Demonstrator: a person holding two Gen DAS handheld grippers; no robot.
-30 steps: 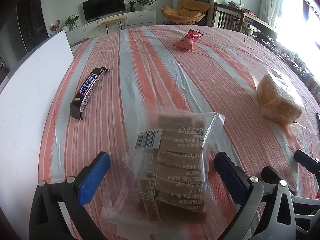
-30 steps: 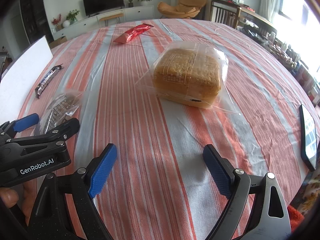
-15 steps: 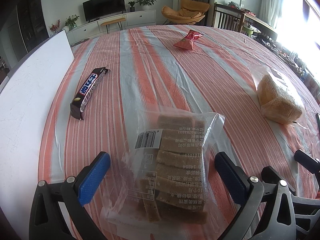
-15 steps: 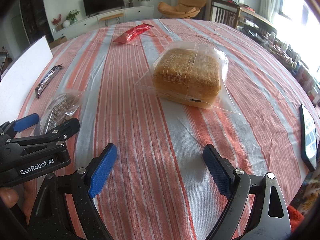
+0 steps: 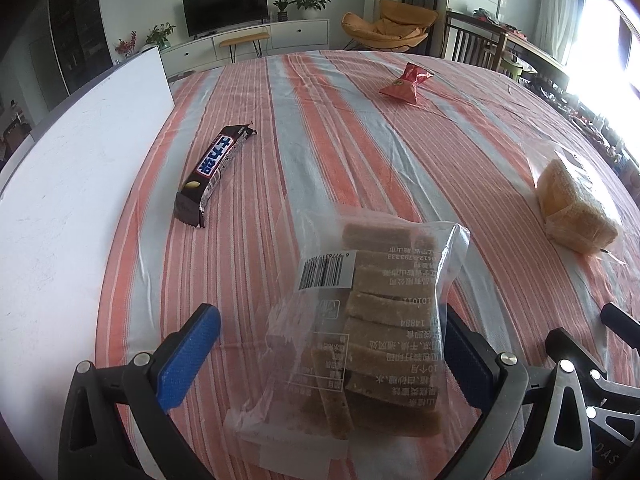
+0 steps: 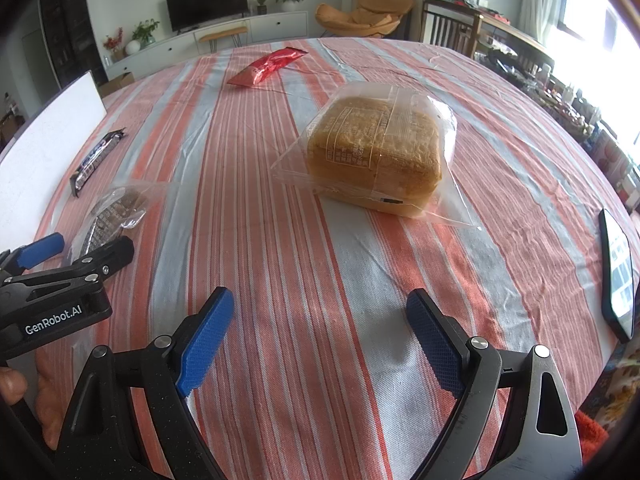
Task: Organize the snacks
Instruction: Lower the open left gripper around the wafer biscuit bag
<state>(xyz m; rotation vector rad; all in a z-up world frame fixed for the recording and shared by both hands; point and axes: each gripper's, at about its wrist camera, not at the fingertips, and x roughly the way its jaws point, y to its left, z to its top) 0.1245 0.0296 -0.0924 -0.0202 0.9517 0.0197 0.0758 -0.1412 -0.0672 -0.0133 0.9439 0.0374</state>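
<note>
The left tongs are wide open around the clear bag of brown bars, which lies flat on the striped worktop. They hold nothing yet. The bag is thin and slippery, so I think a squeeze could just crinkle the plastic, or crack the bars inside. The right tongs are wide open too, and empty, near the bagged bread. The phone lies at the worktop's edge and could get knocked off.

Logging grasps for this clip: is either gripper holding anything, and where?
Nothing is held. The left gripper stands open around the biscuit bag; the right gripper is open over bare cloth.
</note>
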